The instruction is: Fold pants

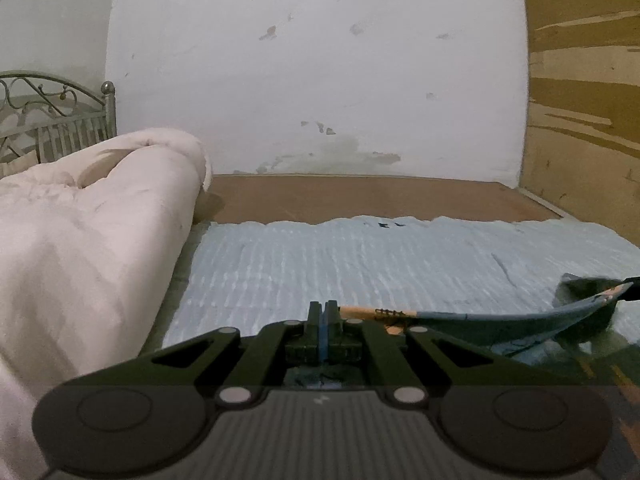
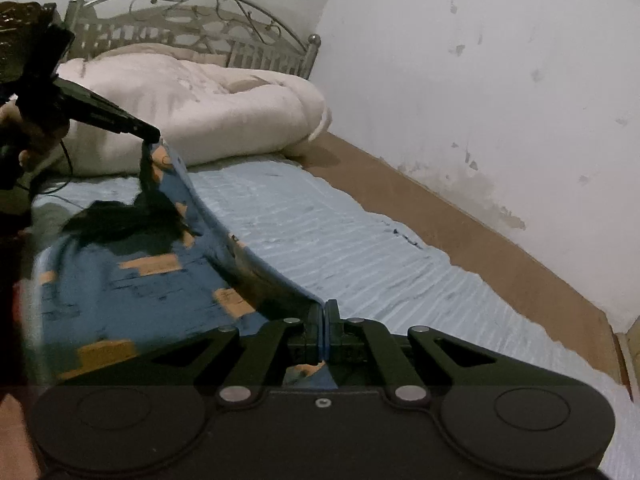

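Note:
The pants (image 2: 132, 276) are dark blue with orange patches and hang stretched between my two grippers above a light blue mat (image 2: 320, 232). My left gripper (image 1: 322, 308) is shut on one edge of the pants (image 1: 480, 318), which run off to the right. It also shows in the right wrist view (image 2: 152, 136) at the upper left, pinching the cloth's far end. My right gripper (image 2: 324, 308) is shut on the near edge of the pants. Its tip shows at the right edge of the left wrist view (image 1: 632, 292).
A bunched white duvet (image 1: 92, 216) lies at the left on the bed, before a metal headboard (image 2: 192, 28). Brown board (image 1: 360, 196) runs along the white wall (image 1: 320, 80) behind the mat. A wooden panel (image 1: 584, 100) stands at the right.

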Demonstrator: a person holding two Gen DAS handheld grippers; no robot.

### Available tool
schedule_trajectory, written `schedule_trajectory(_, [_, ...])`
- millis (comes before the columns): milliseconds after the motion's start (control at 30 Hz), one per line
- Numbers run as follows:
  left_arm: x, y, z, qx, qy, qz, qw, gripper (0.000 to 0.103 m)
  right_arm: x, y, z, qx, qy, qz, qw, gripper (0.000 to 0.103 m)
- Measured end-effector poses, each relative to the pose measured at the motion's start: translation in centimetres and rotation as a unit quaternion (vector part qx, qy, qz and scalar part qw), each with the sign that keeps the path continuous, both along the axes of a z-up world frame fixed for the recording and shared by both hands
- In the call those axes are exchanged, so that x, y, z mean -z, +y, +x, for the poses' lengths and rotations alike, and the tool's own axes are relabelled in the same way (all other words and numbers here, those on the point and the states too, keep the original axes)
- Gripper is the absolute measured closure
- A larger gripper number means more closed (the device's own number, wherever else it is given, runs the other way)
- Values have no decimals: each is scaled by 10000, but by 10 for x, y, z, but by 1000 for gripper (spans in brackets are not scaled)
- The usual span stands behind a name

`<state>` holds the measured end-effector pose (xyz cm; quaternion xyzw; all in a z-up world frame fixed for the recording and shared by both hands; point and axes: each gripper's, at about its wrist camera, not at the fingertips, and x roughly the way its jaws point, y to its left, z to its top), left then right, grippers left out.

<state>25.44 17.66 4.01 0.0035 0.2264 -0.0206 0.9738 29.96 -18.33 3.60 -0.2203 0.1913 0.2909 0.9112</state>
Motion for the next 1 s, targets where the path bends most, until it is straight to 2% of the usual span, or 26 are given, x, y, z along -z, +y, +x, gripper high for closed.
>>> schedule_trajectory(267, [33,0,-50,68,243,20,9997,103,34,-4,-61,89,208,68,9997,103])
schedule_trajectory(400, [52,0,-67,-12,384,45,9993,103,52,0,-83,106,49,29,9999,103])
schedule_trajectory(567, [64,2,-77,-78,499,37,9987,103,64,4,-99,-4,-59,-148,9999,103])
schedule_trajectory(767, [63,5,-81,-174,541,117,9983,103,60,7,-126,-344,-245,-420,9982,103])
schedule_trajectory(1000, [79,6,-82,-215,764,156,9967,103,83,22,-142,-465,-54,-793,9958,103])
